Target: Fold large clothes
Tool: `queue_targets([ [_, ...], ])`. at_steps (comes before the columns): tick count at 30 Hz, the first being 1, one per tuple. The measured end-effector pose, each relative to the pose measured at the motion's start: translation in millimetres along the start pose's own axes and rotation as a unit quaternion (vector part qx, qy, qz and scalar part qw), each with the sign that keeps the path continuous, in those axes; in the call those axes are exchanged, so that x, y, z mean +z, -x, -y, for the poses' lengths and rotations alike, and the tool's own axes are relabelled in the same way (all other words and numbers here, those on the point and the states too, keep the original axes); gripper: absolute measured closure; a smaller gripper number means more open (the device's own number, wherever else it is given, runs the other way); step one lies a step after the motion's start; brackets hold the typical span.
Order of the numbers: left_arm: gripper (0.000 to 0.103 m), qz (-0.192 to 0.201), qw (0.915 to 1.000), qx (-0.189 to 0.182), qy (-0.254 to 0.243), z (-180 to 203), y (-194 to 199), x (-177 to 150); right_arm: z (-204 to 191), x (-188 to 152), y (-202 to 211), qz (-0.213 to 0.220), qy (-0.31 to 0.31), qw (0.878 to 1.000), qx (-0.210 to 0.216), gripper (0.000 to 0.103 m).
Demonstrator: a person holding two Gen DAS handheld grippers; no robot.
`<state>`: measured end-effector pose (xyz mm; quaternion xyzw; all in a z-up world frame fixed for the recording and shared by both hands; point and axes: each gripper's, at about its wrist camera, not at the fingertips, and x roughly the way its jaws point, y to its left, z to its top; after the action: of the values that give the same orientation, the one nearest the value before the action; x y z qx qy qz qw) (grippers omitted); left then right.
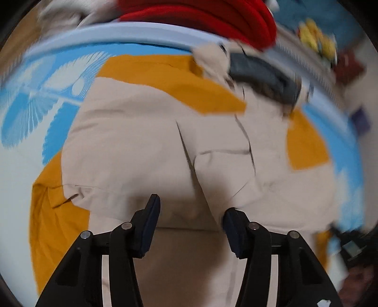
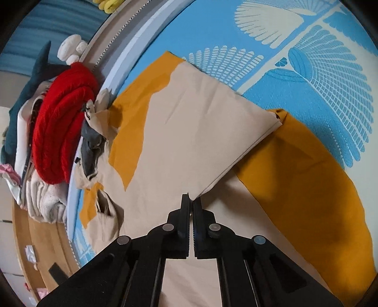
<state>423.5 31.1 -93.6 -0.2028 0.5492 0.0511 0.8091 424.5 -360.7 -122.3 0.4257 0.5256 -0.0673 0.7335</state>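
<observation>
A large beige garment with mustard-yellow parts lies spread on a blue-and-white patterned mattress. My left gripper is open and empty, its fingers just above the beige cloth. In the right wrist view the beige garment has a folded-over panel with its corner lifted. My right gripper is shut on that corner's edge. The mustard-yellow part lies to the right under the fold.
A pile of clothes with a red knit sweater on top sits by the mattress edge, also seen in the left wrist view. A dark grey cloth lies beside it. Wooden floor lies beyond the mattress.
</observation>
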Motion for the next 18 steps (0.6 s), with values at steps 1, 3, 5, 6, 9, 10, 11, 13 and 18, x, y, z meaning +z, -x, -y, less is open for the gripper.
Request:
queue_targets([
  [1, 0.053, -0.004, 0.9996, -0.02, 0.021, -8.5, 5.1, 2.7, 0.2, -0.4, -0.1, 0.0, -0.004, 1.0, 0.003, 0.102],
  [3, 0.053, -0.007, 0.9977, -0.04, 0.055, -24.5, 13.3, 4.2, -0.9, -3.5, -1.7, -0.003, -0.007, 1.0, 0.004, 0.102],
  [5, 0.053, -0.003, 0.996, -0.048, 0.076, -36.1, 16.7, 5.6, -4.3, -8.4, -5.4, -0.008, -0.002, 1.0, 0.001, 0.102],
  [6, 0.053, -0.004, 0.9936, -0.06, 0.095, -46.4, 18.0, 6.1, -5.1, -10.1, -6.7, -0.011, 0.0, 1.0, 0.0, 0.102],
  [9, 0.053, -0.02, 0.9855, -0.087, 0.144, -71.0, 14.9, 6.4, -8.8, -15.4, -12.8, -0.014, 0.002, 1.0, -0.006, 0.102],
  [10, 0.053, -0.021, 0.9841, -0.087, 0.154, -74.1, 17.2, 6.0, -8.6, -15.9, -13.3, -0.011, 0.002, 1.0, -0.009, 0.102],
  [11, 0.053, -0.019, 0.9833, -0.08, 0.162, -79.0, 18.0, 6.7, -7.8, -16.0, -13.7, -0.011, 0.0, 1.0, -0.01, 0.102],
  [13, 0.053, -0.011, 0.9822, -0.068, 0.174, -93.0, 22.8, 8.6, -5.4, -15.7, -14.8, -0.011, -0.003, 1.0, -0.016, 0.102],
  [18, 0.053, -0.002, 0.9822, -0.043, 0.183, -112.7, 32.3, 14.9, -11.5, -16.4, -12.2, -0.004, 0.016, 1.0, -0.025, 0.102],
])
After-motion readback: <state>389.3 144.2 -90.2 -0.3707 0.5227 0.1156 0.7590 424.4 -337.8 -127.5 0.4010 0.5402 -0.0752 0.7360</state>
